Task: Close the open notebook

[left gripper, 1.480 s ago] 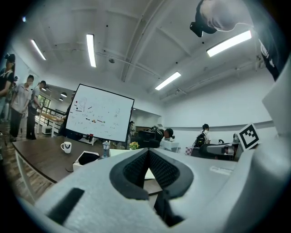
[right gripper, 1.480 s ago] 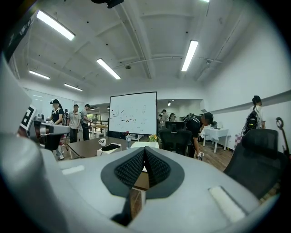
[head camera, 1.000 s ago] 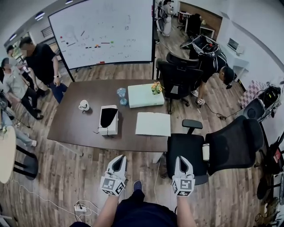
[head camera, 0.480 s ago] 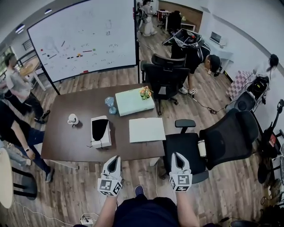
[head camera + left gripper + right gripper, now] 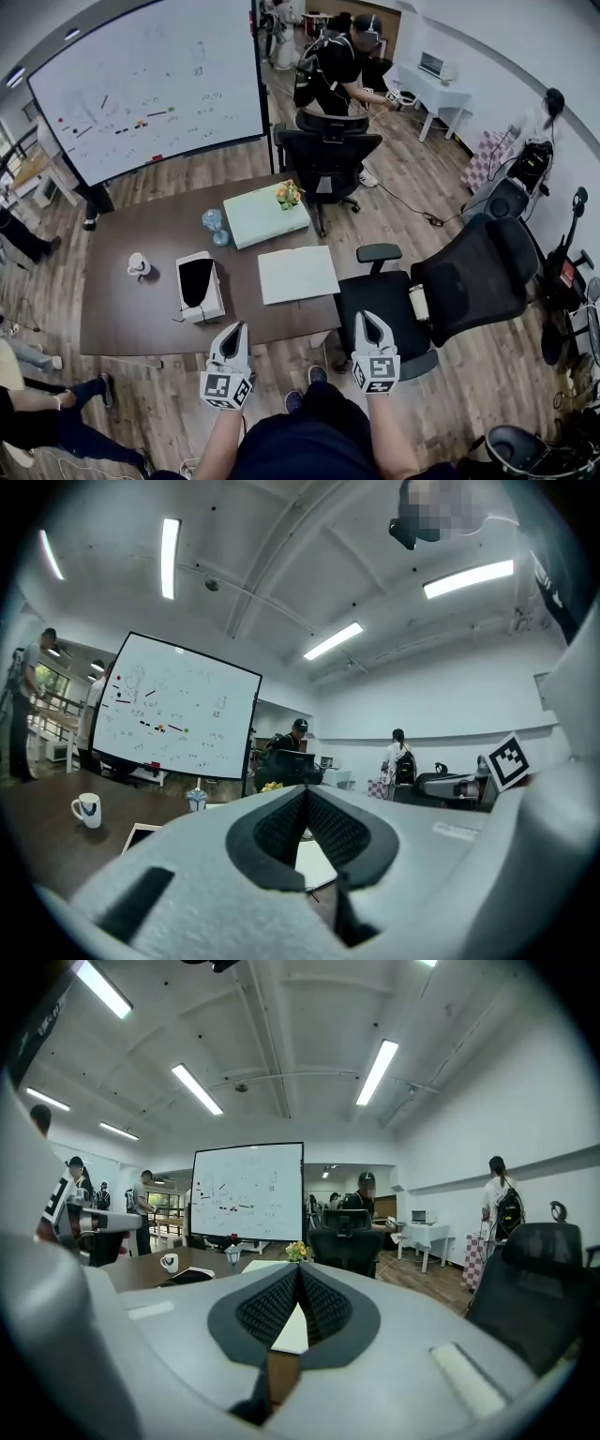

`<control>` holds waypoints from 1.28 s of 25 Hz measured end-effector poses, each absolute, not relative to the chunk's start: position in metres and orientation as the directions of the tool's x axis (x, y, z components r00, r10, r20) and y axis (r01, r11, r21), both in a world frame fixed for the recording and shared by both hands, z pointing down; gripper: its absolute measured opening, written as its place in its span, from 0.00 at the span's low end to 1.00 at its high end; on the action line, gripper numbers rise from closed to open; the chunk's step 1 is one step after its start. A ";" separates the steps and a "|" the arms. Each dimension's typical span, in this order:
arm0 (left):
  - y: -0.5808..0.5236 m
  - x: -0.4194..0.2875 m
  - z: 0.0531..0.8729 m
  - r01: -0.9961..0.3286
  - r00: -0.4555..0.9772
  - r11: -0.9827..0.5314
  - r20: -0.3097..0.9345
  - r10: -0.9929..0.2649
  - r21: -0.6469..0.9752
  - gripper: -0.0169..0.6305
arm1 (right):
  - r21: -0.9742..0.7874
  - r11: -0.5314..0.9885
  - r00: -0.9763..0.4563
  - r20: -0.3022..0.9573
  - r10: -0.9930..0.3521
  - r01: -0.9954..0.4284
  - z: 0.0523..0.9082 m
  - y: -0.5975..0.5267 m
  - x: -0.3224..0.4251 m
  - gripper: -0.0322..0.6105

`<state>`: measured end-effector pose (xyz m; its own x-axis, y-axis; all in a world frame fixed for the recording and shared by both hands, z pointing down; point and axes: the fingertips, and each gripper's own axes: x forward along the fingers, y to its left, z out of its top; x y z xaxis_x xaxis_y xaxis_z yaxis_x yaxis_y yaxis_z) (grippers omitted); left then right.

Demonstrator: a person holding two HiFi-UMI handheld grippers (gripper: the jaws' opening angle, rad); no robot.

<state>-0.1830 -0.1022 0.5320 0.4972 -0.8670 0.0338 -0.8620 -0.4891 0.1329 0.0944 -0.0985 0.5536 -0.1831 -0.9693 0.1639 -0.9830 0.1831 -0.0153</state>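
The open notebook (image 5: pixel 298 274) lies flat with white pages up on the dark brown table (image 5: pixel 122 314), near its front right corner. My left gripper (image 5: pixel 235 329) and right gripper (image 5: pixel 365 319) hover off the table's near edge, both pointing at the table and apart from the notebook. Each is shut with nothing between its jaws. In the left gripper view the left gripper (image 5: pixel 305 794) lets a strip of the notebook (image 5: pixel 315 864) show through the hollow under its tips. The right gripper (image 5: pixel 298 1269) shows a sliver of the notebook (image 5: pixel 292 1330) the same way.
A white box with a black inside (image 5: pixel 200 286) stands left of the notebook, a white mug (image 5: pixel 138 265) farther left. Behind are a pale green box (image 5: pixel 265 216) with flowers (image 5: pixel 288 194) and a blue cup (image 5: pixel 213 223). Black chairs (image 5: pixel 398 305) (image 5: pixel 323 155) flank the table; a whiteboard (image 5: pixel 150 84) stands behind.
The view has swung, so the table and notebook sit lower and farther left. People have walked about in the background. Both grippers stay shut, before the table's near edge.
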 end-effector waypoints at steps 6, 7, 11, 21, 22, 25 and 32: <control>-0.132 -0.184 0.537 -0.868 0.488 -0.480 0.036 -0.872 0.129 0.00 | -0.002 0.193 -0.191 0.165 -0.968 -0.981 0.557 -0.133 0.092 0.07; -0.139 -0.185 0.537 -0.871 0.481 -0.474 0.033 -0.876 0.129 0.00 | 0.000 0.198 -0.195 0.167 -0.967 -0.980 0.559 -0.140 0.091 0.07; -0.160 -0.191 0.539 -0.883 0.460 -0.453 0.030 -0.887 0.124 0.00 | 0.013 0.218 -0.213 0.170 -0.962 -0.976 0.562 -0.165 0.087 0.07; -0.203 -0.185 0.546 -0.888 0.449 -0.443 0.030 -0.893 0.128 0.00 | 0.029 0.253 -0.243 0.186 -0.952 -0.967 0.575 -0.221 0.089 0.07; -0.206 -0.182 0.547 -0.886 0.453 -0.446 0.031 -0.891 0.128 0.00 | 0.029 0.252 -0.242 0.187 -0.952 -0.967 0.575 -0.226 0.091 0.07; -0.212 -0.179 0.550 -0.884 0.457 -0.449 0.040 -0.889 0.132 0.00 | 0.034 0.257 -0.247 0.189 -0.951 -0.966 0.576 -0.237 0.092 0.07; -0.225 -0.178 0.558 -0.889 0.449 -0.440 0.058 -0.891 0.130 0.00 | 0.060 0.272 -0.252 0.230 -0.940 -0.960 0.619 -0.269 0.101 0.07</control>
